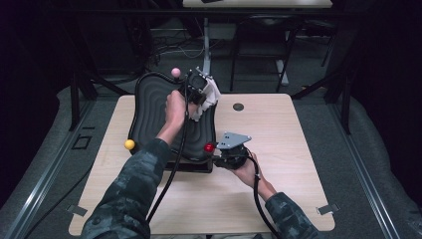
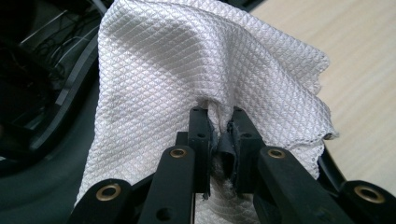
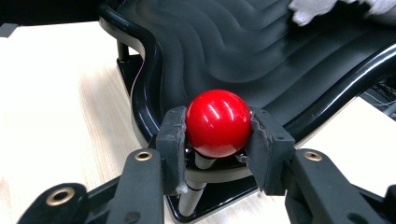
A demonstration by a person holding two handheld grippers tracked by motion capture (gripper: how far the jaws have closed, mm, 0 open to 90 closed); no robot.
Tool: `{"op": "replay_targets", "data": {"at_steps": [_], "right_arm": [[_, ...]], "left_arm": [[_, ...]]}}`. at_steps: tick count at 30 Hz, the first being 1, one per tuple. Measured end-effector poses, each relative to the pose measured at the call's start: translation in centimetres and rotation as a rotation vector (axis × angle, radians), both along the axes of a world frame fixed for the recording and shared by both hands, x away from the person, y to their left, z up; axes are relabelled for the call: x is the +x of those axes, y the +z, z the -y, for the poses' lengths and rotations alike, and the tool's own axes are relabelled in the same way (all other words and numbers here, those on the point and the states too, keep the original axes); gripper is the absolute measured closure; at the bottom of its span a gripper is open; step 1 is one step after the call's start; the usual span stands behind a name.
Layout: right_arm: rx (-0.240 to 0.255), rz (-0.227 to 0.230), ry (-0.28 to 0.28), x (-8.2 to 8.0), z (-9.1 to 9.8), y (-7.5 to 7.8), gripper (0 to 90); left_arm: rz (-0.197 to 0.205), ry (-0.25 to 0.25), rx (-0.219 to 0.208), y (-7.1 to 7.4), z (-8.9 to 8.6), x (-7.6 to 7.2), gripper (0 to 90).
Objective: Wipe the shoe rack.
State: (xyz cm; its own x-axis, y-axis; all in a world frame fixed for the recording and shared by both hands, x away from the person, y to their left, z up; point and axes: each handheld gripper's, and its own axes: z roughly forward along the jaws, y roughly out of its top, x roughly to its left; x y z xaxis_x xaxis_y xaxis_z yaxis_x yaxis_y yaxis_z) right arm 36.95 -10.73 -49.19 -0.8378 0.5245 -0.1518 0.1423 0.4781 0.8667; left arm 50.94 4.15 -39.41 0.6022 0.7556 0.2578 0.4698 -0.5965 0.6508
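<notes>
A black wavy tray rests on the wooden table, with ball knobs at its corners. My left gripper is at the tray's far right corner, shut on a white woven cloth that drapes over the tray's surface. In the left gripper view the cloth is pinched between the jaws of the left gripper and spreads out beyond them. My right gripper is at the tray's near right corner, shut on the red ball knob. The right gripper clamps the red knob on both sides, above its pale stem.
A yellow knob stands at the tray's near left corner and a pink knob at its far edge. The tray's ridged surface has a raised rim. A round dark grommet sits in the tabletop.
</notes>
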Motion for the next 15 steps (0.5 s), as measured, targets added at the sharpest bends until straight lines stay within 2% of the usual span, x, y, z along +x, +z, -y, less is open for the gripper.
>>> {"op": "replay_targets", "data": {"at_steps": [2,7,15], "right_arm": [[0.003,0.001,0.0,0.0,0.0,0.0,60.1],[0.0,0.007,-0.009,-0.1,-0.1,-0.1,60.0],[0.004,0.021,-0.028,-0.4,-0.2,-0.2,60.0]], "left_arm": [[-0.014,-0.014,0.025,-0.4,0.2,-0.8,81.7],[-0.018,-0.047,0.034,-1.3,0.0,-2.4,81.9],[-0.042,-0.089,-0.013,-2.7,-1.1,-4.8,82.2]]}}
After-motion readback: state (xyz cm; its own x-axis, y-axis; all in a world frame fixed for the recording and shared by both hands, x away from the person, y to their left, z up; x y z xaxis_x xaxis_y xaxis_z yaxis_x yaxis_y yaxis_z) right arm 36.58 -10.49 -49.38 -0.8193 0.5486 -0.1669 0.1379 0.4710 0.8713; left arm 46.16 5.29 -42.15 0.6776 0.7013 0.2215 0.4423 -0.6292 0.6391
